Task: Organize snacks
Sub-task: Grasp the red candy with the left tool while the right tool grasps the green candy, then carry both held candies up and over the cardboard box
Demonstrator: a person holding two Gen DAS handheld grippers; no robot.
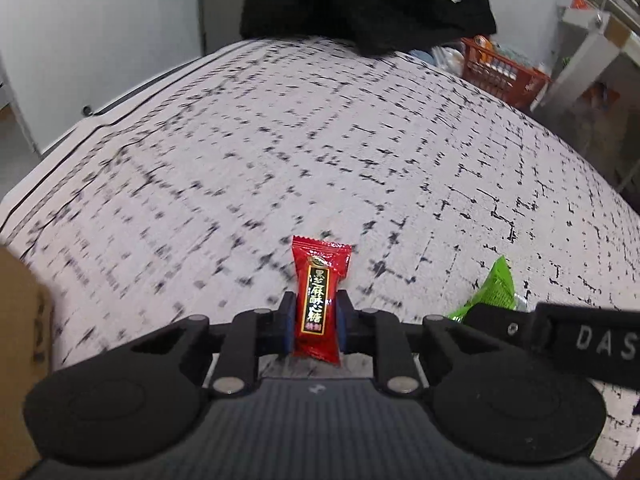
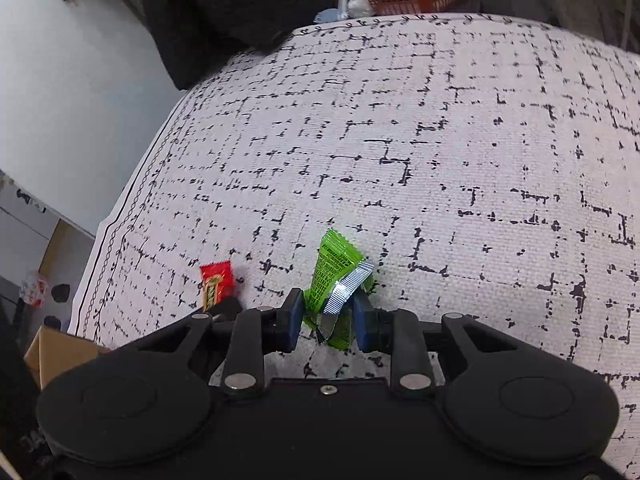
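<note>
The left gripper (image 1: 315, 320) is clamped on a red candy (image 1: 319, 300), its blue pads pressing both long sides of the wrapper, which stands upright between them with its crimped top above the fingertips. The right gripper (image 2: 327, 316) is clamped on a green packet (image 2: 335, 276), crumpled, with a silver foil strip (image 2: 349, 286) folded across it; the packet leans a little to the right and its lower end reaches down to the tablecloth (image 2: 440, 160). That cloth, white with a broken black grid and a vine border along its left edge, covers the whole table, and the stretch ahead of both grippers is bare. In the right wrist view the red candy (image 2: 216, 282) shows just left of the green packet, near but apart from it, with a black finger of the left gripper below it. In the left wrist view the green packet (image 1: 490, 292) pokes up at the right behind the right gripper's black arm lettered "DAS" (image 1: 592, 342). A brown cardboard box (image 1: 20, 340) sits at the left edge, beside the table. Past the far edge there is a dark garment (image 1: 360, 0) of someone standing there, and to its right an orange basket (image 1: 500, 68) filled with packages, beside grey shelving (image 1: 592, 52).
</note>
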